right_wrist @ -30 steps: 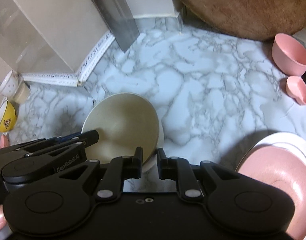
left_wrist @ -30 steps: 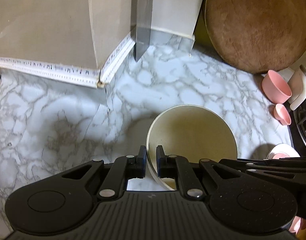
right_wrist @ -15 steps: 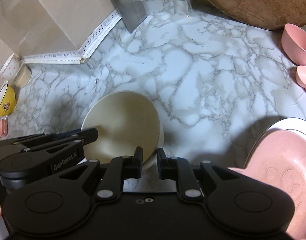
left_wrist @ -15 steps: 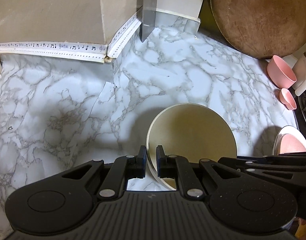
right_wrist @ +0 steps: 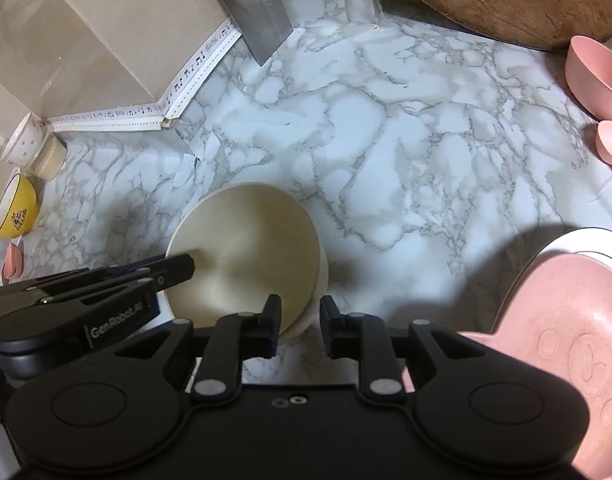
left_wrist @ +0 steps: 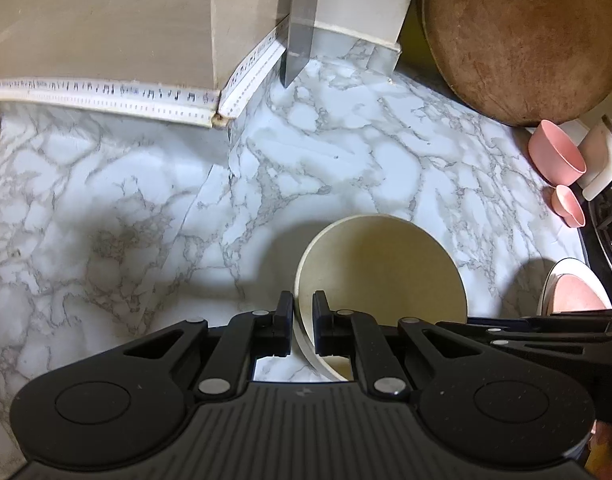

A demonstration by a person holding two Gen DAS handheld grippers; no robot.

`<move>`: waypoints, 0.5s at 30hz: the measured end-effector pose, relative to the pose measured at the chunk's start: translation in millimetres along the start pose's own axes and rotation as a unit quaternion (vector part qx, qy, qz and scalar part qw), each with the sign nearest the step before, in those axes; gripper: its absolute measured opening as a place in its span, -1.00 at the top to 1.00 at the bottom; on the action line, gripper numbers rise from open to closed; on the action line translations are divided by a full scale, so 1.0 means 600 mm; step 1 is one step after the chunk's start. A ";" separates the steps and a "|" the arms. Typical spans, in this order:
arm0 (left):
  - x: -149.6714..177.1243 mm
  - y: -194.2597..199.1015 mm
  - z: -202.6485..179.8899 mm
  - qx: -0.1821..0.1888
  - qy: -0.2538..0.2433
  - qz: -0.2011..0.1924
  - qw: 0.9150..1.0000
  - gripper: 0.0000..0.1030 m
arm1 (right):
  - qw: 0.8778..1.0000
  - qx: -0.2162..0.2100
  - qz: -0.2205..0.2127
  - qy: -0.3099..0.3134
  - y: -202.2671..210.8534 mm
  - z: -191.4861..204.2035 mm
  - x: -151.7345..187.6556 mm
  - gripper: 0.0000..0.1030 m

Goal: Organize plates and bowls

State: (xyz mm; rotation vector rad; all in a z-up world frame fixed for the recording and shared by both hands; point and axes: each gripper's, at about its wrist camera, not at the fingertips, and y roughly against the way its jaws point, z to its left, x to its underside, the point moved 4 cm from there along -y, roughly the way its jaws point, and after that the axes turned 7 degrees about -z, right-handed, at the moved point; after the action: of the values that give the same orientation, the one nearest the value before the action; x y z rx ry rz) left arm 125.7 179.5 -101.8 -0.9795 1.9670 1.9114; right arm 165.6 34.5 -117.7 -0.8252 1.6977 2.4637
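Observation:
A cream bowl [left_wrist: 381, 268] hangs above the marble counter [left_wrist: 106, 208], held by both grippers. My left gripper [left_wrist: 303, 314] is shut on its left rim, one finger inside and one outside. My right gripper [right_wrist: 300, 318] straddles the right rim of the same bowl [right_wrist: 246, 264]; its jaws stand a little apart around the wall. A pink plate [right_wrist: 569, 344] lies on a white plate [right_wrist: 585, 240] at the right. Two pink bowls [left_wrist: 555, 158] [left_wrist: 569, 206] sit at the far right.
A round wooden board [left_wrist: 521, 36] leans at the back right. A cleaver blade [left_wrist: 302, 20] hangs by the beige wall. A yellow bowl [right_wrist: 18, 212] and a spotted cup [right_wrist: 24, 146] stand at the far left. A stove edge [left_wrist: 609, 232] lies right.
Both grippers have lifted the cream bowl and drawn back from the wall. The right gripper's jaws have spread slightly around the rim.

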 end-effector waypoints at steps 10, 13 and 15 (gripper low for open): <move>-0.021 0.052 -0.018 0.020 -0.026 -0.036 0.999 0.82 | 1.000 -0.010 -0.022 0.000 0.043 -0.006 -0.008 0.45; -0.033 0.069 -0.033 0.036 -0.038 -0.055 0.997 0.82 | 0.999 -0.010 -0.041 0.010 0.065 -0.008 -0.014 0.36; -0.041 0.077 -0.044 0.038 -0.045 -0.066 0.996 0.82 | 0.998 -0.011 -0.051 0.016 0.079 -0.012 -0.018 0.29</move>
State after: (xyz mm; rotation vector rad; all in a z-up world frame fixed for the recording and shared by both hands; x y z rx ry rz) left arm 124.3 158.5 -47.3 -0.9603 1.8620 1.7642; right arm 162.7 11.8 -73.9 -0.9345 1.5972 2.4187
